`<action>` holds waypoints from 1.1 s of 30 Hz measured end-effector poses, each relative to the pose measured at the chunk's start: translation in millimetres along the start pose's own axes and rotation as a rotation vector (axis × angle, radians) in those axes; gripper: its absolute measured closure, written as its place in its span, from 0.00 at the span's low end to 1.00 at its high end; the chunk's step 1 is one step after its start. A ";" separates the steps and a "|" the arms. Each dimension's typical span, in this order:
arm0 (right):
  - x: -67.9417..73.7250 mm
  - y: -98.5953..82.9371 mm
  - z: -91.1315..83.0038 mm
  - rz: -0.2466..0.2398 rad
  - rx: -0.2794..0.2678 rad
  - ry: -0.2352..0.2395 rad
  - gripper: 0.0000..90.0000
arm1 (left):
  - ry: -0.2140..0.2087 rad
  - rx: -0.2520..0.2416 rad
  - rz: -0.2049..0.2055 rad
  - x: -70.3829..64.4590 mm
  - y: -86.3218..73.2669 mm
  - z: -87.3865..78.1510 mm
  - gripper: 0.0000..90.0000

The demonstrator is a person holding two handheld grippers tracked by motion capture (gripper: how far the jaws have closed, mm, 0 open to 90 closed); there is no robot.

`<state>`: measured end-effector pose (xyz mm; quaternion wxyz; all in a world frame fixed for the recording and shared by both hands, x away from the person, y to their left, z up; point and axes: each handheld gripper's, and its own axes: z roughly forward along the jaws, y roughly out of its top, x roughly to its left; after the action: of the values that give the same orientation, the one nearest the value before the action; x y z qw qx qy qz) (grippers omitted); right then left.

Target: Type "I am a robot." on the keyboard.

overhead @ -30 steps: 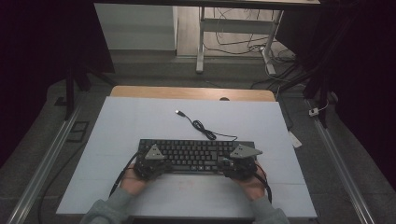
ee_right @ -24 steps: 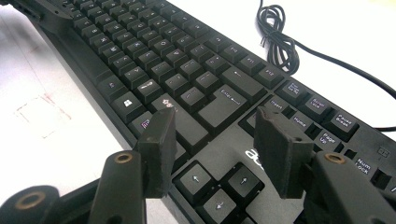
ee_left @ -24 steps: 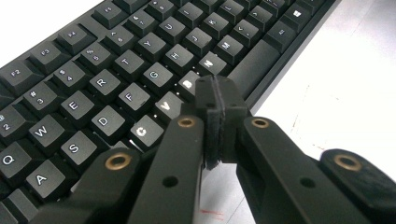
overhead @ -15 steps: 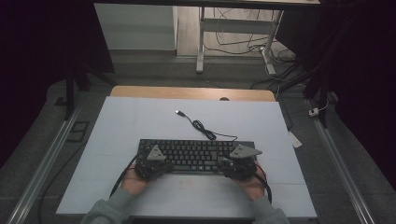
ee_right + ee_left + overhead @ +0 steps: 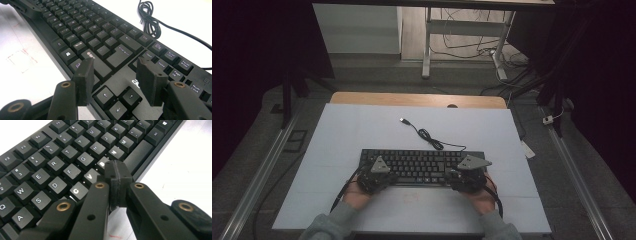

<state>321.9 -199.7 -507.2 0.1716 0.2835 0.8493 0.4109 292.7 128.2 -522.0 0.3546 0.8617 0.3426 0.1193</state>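
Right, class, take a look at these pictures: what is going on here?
A person at a white table works a black keyboard with a hand-held gripper in each hand. The left gripper, jaws closed together, has its tip over the keys around V and B, near the space bar. The right gripper, jaws open, hangs above the arrow keys at the keyboard's other end. The keyboard's cable lies loosely coiled behind it, its USB plug free on the table.
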 end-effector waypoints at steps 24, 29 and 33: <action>-2.1 -1.5 -0.8 0.002 0.003 -0.004 0.54 | 0.044 -0.134 -0.141 24.9 -5.4 -34.9 0.50; -2.1 -1.7 -0.5 0.002 0.006 -0.004 0.54 | 0.056 -0.131 -0.149 27.2 -6.1 -36.2 0.47; -1.7 -1.7 -0.1 0.001 0.007 -0.005 0.54 | 0.064 -0.129 -0.150 28.4 -6.3 -36.8 0.45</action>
<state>322.6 -201.7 -508.3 0.1725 0.2853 0.8502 0.4075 293.9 170.1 -500.9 0.4061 0.8049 0.4088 0.1418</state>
